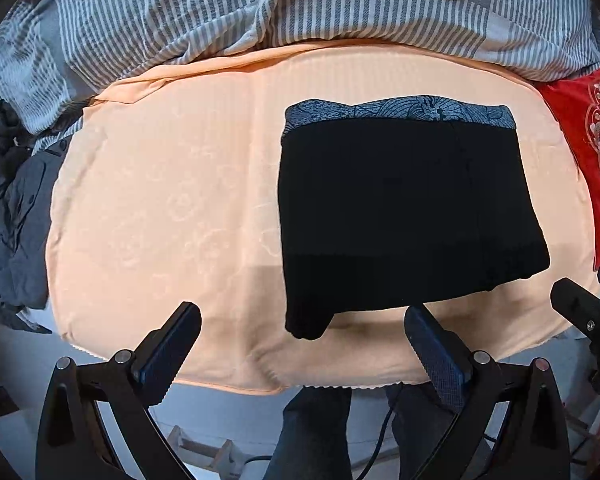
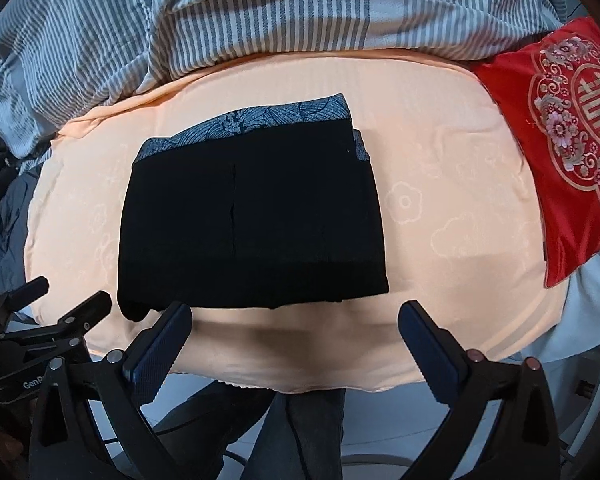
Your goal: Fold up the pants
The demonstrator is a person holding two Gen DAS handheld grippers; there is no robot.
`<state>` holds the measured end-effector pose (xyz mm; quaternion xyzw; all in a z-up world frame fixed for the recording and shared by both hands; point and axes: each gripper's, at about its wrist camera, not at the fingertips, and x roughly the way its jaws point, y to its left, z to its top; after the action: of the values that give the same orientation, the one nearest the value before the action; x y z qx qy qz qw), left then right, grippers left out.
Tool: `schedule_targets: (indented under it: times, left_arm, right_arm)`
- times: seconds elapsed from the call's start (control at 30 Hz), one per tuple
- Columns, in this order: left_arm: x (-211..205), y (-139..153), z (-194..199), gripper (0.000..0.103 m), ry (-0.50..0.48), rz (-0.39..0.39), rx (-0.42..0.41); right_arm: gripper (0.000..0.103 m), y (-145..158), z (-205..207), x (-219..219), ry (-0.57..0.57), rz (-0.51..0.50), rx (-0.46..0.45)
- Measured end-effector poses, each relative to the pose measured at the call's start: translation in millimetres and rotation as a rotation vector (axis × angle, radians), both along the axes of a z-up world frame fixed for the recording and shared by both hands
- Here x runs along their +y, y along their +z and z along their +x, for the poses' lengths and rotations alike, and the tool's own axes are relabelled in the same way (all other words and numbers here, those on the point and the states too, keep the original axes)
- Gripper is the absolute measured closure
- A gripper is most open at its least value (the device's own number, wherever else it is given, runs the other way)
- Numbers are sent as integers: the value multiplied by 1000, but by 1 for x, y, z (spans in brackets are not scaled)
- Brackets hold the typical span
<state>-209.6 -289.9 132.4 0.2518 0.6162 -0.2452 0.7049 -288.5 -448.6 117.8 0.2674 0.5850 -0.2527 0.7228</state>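
Bed [image 1: 160, 200] w/ a peach sheet fills most of both views, striped duvet [image 1: 260, 8] bunched along the far side, a red cushion [image 2: 560, 140] at the right end and dark grey clothes [image 1: 16, 220] heaped off the left end. The pants [image 2: 252, 208] lie on the sheet near the bed's front edge, black, already a compact rectangle w/ the patterned blue waistband [image 2: 260, 122] on the far side – looks like the fold is about done. Left gripper [image 1: 302, 332] hovers off the front edge, fingers spread wide, nothing between them; right gripper [image 2: 294, 324] the same, released and empty, just short of the pants' near hem. Risks from here, as I read it: the near-left corner bulges out in a lump, so the stack isn't square & another pinch there could drag only the top layer and slide the layers apart. A waistband corner peeks out at the far right too – a sloppy push could open that layer. Pants sit close to the front edge, so pulling toward the body may tip the bundle off.
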Motion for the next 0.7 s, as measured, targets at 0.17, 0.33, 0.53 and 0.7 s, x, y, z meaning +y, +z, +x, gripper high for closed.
schedule_targets:
  times: [0.17,0.33,0.53,0.7]
  left_arm:
    - [2,6,-1,1,0,-9,11]
    - [0,12,-4,1,-6,-20,19]
    - [-4,16,-9,1,-18,-23,20]
    - [-4,18,-10,1,-15,-28,21]
  right_arm:
    - [0,3,-1,4,-1,0,14]
    - [0,7,-1,5,4,3,18]
    - [0,12,0,5,3,-1,15]
    - [0,14,0,6,1,-7,16]
